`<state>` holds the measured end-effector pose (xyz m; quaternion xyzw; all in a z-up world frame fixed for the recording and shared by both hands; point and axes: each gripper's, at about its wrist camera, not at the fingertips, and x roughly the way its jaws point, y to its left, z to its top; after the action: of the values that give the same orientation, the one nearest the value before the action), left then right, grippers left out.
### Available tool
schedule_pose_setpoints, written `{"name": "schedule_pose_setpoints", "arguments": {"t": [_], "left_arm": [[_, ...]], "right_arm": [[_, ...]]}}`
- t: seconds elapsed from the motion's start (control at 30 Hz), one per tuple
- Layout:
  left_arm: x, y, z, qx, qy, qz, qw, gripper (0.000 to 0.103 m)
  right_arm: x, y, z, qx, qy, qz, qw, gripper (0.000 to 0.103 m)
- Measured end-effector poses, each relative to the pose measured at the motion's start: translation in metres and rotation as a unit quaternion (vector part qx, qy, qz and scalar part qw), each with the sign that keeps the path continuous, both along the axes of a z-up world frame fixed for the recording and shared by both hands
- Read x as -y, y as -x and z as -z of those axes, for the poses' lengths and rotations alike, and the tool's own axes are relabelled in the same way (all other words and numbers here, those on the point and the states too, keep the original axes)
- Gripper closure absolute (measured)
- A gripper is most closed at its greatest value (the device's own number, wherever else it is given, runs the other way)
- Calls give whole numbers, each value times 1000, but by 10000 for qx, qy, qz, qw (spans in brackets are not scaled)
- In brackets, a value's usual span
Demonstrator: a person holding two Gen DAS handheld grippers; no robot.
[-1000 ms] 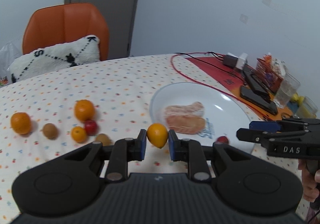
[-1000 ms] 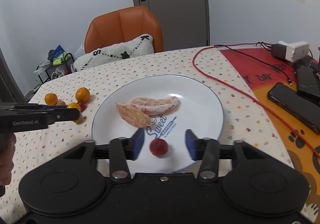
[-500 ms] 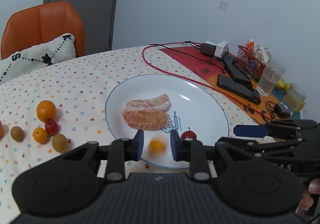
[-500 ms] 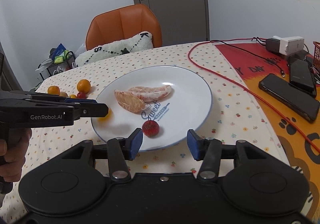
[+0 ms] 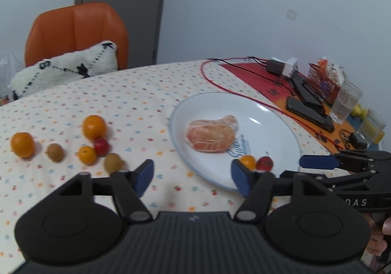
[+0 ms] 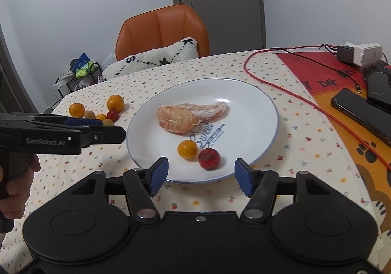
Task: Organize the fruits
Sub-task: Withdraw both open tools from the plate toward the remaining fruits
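Note:
A white plate [image 6: 256, 112] [image 5: 273, 125] holds peeled orange segments [image 6: 185, 115] [image 5: 211, 132], a small orange fruit [image 6: 187, 149] [image 5: 247, 161] and a red fruit [image 6: 209, 158] [image 5: 264, 163]. Left of the plate, loose fruits lie on the dotted cloth: two oranges [image 5: 94, 127] [image 5: 22, 144], a small orange fruit [image 5: 87, 154], a red fruit [image 5: 101, 147] and two brown fruits [image 5: 55, 152] [image 5: 113, 163]. My left gripper [image 5: 192, 177] [image 6: 107, 131] is open and empty beside the plate's left rim. My right gripper [image 6: 201, 176] [image 5: 317, 163] is open and empty over the plate's near rim.
A red cable [image 6: 288, 93] runs right of the plate. Phones [image 6: 361, 112], chargers [image 6: 359, 53], a wire basket [image 5: 322, 83] and glasses [image 5: 345, 103] sit on the red-orange mat at the right. An orange chair [image 6: 161, 29] with a white cushion [image 6: 151, 61] stands behind the table.
My left gripper carried the small orange fruit over the plate, opened and let it go. The fruit now lies on the plate beside the red fruit, and the left gripper has drawn back left.

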<state>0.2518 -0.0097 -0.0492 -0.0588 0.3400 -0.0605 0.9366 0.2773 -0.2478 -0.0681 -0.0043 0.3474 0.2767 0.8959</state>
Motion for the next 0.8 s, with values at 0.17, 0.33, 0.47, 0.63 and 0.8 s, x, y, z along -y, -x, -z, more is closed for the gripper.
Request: {"name": "schedule_pose_setpoints", "arguments": {"t": [0.17,0.33,0.47,0.63,0.8], "left_arm": [[-16,8,-2,10,8,-156,9999,22],[-37,15,-3,0,75,-349,9994,13],[-53,20,-4,-27,109,-528,9985,12],[-69,25,-5,-9,138,-691,9975,12],[-83,27,-5,-3,204,-790,9967,12]], "right_arm": [[-7,1,-2,0,-65,-52,10000,28],[-17,1,-6,29,-211,-198,9996,9],[-28,1,-9,37,-295,-348,9990,3],[-44,1,-11,96,-239,-447,9987,0],[-55,1,-13,114,-250,-523,9983,0]]}}
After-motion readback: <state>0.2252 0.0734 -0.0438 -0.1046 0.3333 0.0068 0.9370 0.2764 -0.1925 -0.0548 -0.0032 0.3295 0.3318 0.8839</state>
